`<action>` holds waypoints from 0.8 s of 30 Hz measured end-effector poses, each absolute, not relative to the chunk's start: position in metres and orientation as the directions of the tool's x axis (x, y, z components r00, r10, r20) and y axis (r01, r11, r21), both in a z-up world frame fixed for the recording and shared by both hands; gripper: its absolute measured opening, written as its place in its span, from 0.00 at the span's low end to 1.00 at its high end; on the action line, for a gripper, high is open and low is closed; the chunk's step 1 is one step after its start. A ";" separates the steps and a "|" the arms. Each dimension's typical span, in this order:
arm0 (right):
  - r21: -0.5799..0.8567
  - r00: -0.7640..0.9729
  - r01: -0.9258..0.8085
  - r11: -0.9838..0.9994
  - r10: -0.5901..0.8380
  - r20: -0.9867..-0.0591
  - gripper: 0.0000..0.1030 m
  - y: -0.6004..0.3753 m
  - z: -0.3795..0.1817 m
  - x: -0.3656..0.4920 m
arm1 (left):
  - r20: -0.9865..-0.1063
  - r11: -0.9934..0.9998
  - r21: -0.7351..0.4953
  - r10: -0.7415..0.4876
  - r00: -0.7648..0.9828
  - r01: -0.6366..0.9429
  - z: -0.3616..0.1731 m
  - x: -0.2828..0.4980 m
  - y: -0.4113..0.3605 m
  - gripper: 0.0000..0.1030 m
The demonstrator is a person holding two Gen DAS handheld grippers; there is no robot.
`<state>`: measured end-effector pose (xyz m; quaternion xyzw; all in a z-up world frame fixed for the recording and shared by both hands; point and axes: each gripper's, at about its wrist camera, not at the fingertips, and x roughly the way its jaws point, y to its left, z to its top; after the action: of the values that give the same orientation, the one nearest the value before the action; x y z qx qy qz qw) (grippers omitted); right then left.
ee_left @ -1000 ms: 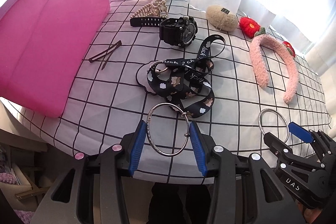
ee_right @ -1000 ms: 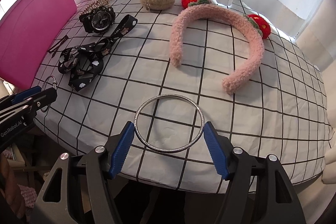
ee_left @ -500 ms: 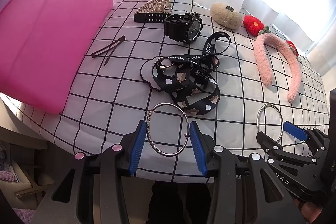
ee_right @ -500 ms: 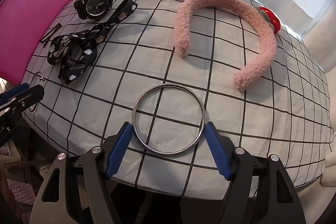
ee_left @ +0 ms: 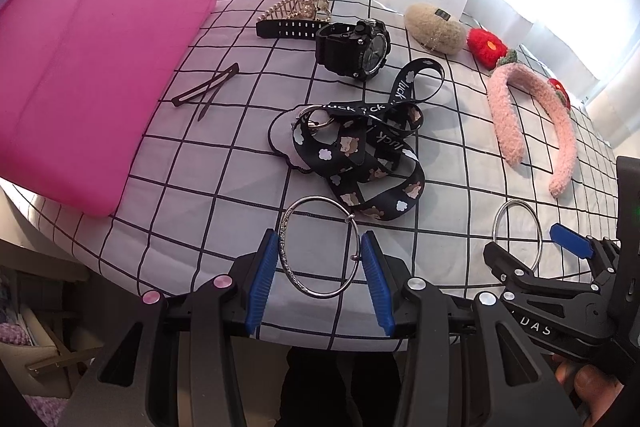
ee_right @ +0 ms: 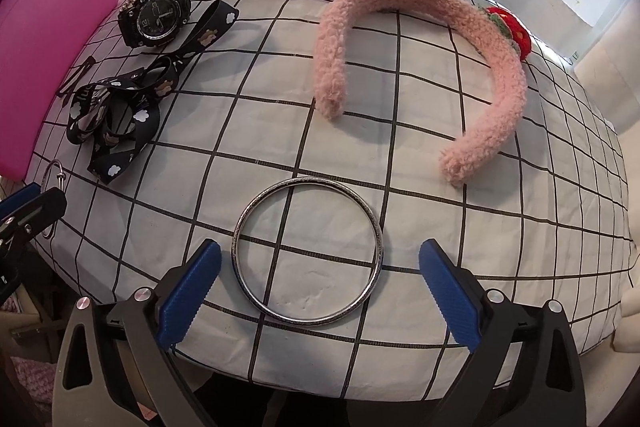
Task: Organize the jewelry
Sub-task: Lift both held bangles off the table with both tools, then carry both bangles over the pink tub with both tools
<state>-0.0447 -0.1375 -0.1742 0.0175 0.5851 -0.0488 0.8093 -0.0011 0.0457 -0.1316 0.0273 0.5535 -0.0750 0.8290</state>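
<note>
A thin silver bangle with a clasp lies on the checked cloth between the fingers of my left gripper. The blue pads touch or nearly touch its sides. A plain silver bangle lies between the wide-open fingers of my right gripper, apart from both pads. It also shows in the left wrist view. A pink storage box stands at the left.
On the cloth lie a black lanyard, a black watch, a pearl hair clip, dark hairpins, a beige fuzzy clip, and a pink fuzzy headband with red flowers. The table edge is just below both grippers.
Both grippers have moved forward over the bangles. The right gripper's fingers now reach along the sides of the plain bangle. The left fingers stay beside the clasp bangle.
</note>
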 end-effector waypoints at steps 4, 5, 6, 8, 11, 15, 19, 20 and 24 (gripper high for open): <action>-0.018 0.314 0.092 0.996 -0.046 -0.948 0.86 -0.138 -0.173 -0.045 | -0.920 0.988 -0.034 -0.091 0.380 0.154 -0.130 -0.001 0.046 0.41; -0.017 0.322 0.085 0.996 -0.044 -0.946 0.81 -0.138 -0.171 -0.050 | -0.920 0.988 -0.035 -0.091 0.380 0.153 -0.130 -0.001 0.046 0.41; -0.018 0.333 0.075 0.997 -0.042 -0.942 0.69 -0.137 -0.168 -0.052 | -0.920 0.988 -0.034 -0.090 0.380 0.152 -0.130 -0.001 0.046 0.41; -0.022 0.330 0.066 0.998 -0.043 -0.943 0.69 -0.135 -0.166 -0.052 | -0.920 0.988 -0.035 -0.091 0.381 0.151 -0.130 -0.001 0.047 0.41; -0.016 0.339 0.071 0.997 -0.039 -0.940 0.69 -0.136 -0.165 -0.055 | -0.919 0.988 -0.036 -0.093 0.384 0.153 -0.128 -0.002 0.046 0.41; -0.007 0.360 0.076 0.997 -0.034 -0.932 0.69 -0.140 -0.160 -0.063 | -0.915 0.987 -0.036 -0.095 0.391 0.154 -0.126 -0.003 0.047 0.41; 0.000 0.379 0.072 0.997 -0.027 -0.925 0.69 -0.138 -0.152 -0.063 | -0.911 0.988 -0.037 -0.096 0.401 0.152 -0.122 -0.004 0.047 0.41; 0.002 0.383 0.071 0.997 -0.025 -0.923 0.69 -0.137 -0.149 -0.064 | -0.910 0.988 -0.038 -0.097 0.404 0.153 -0.120 -0.004 0.047 0.41; 0.006 0.410 0.063 0.998 -0.020 -0.912 0.69 -0.135 -0.134 -0.064 | -0.899 0.987 -0.040 -0.104 0.425 0.156 -0.110 -0.004 0.047 0.41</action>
<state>-0.0636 -0.1354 -0.1336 0.0196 0.5424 -0.0247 0.8395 -0.0044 0.0471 -0.1099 0.0248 0.5305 -0.0770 0.8438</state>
